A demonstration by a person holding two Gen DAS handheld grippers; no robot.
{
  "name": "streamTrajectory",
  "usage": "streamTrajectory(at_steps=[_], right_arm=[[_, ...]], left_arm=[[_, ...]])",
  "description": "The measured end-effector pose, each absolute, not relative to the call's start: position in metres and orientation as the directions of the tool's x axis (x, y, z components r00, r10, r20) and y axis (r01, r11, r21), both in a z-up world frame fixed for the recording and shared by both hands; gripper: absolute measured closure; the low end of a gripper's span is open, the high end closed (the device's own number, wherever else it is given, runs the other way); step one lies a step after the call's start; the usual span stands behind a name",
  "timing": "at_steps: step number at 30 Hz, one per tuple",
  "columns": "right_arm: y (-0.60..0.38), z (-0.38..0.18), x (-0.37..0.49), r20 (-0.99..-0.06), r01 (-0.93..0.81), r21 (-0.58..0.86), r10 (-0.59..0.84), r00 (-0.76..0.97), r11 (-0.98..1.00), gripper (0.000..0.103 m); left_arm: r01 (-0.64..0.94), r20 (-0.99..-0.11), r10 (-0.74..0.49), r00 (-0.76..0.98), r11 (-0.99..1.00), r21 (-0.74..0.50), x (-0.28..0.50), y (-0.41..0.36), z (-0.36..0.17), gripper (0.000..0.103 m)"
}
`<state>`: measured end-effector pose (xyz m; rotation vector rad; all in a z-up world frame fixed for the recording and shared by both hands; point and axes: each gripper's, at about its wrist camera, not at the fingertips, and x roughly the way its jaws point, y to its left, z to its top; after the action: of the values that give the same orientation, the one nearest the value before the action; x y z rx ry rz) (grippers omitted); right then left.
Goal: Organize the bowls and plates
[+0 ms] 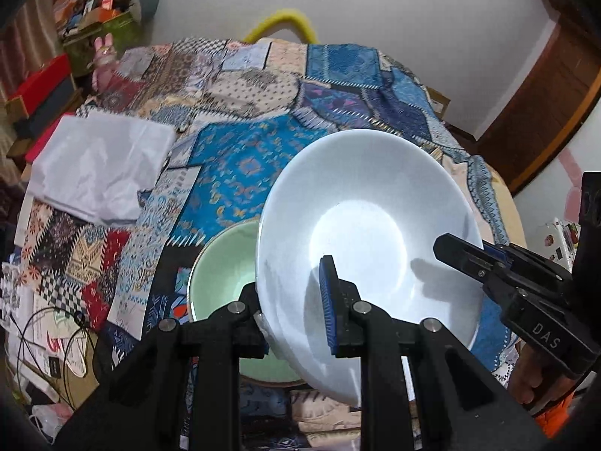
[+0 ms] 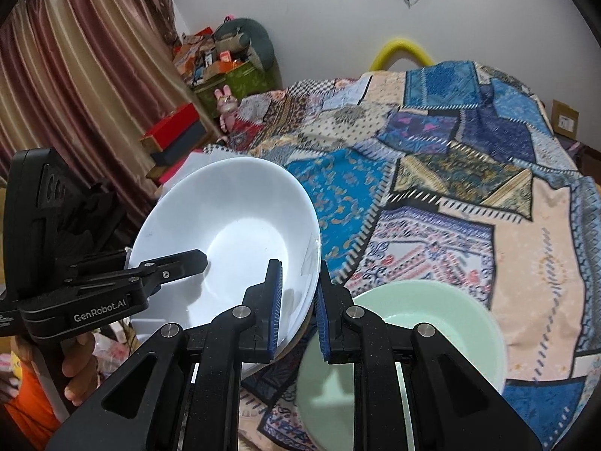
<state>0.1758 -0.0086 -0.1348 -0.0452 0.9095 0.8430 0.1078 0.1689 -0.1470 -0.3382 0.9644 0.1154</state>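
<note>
Room: white wall behind, striped curtain [image 2: 75,75] at one side, boxes of clutter [image 2: 221,64] piled in the corner.
Surface: patchwork cloth [image 1: 240,165] in blue, cream and red covers it; whether a bed or a worktop lies under the cloth cannot be told.
White bowl [image 1: 360,233]: lifted and tilted above the cloth, its hollow facing both cameras, held at two places on its rim.
Green bowl [image 2: 432,323]: upright on the cloth, just beside and partly under the white bowl's lower edge.
Left gripper [image 1: 293,300]: its fingers pinch the white bowl's near rim, one blue pad [image 1: 328,300] inside the bowl, the other finger outside against the wall.
Right gripper [image 2: 298,308]: its fingers close on the white bowl's rim from the opposite side, one pad [image 2: 276,300] inside, the other outside.
White sheet [image 1: 97,161]: crumpled, lying on the cloth well apart from both bowls.
Cables [image 1: 56,338]: looped over papers at the cloth's near edge in the left wrist view.
</note>
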Motion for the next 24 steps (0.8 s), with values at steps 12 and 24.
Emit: streamTrajectory(at_steps=[12,24], right_arm=[[0.015,-0.175,0.175,-0.755,-0.641,0.347,0.609,0.242,0.685,0.088],[0.031,-0.196,0.177,-0.782,-0.644,0.352,0.591,0.197,0.68,0.088]], left_arm=[[-0.312,-0.867,-0.054,0.495,0.92,-0.236,0.108,0.193,-0.195,0.082],[-0.358,-0.885,-0.046,0.464,0.903,-0.235,0.108,0.208,-0.215,0.082]])
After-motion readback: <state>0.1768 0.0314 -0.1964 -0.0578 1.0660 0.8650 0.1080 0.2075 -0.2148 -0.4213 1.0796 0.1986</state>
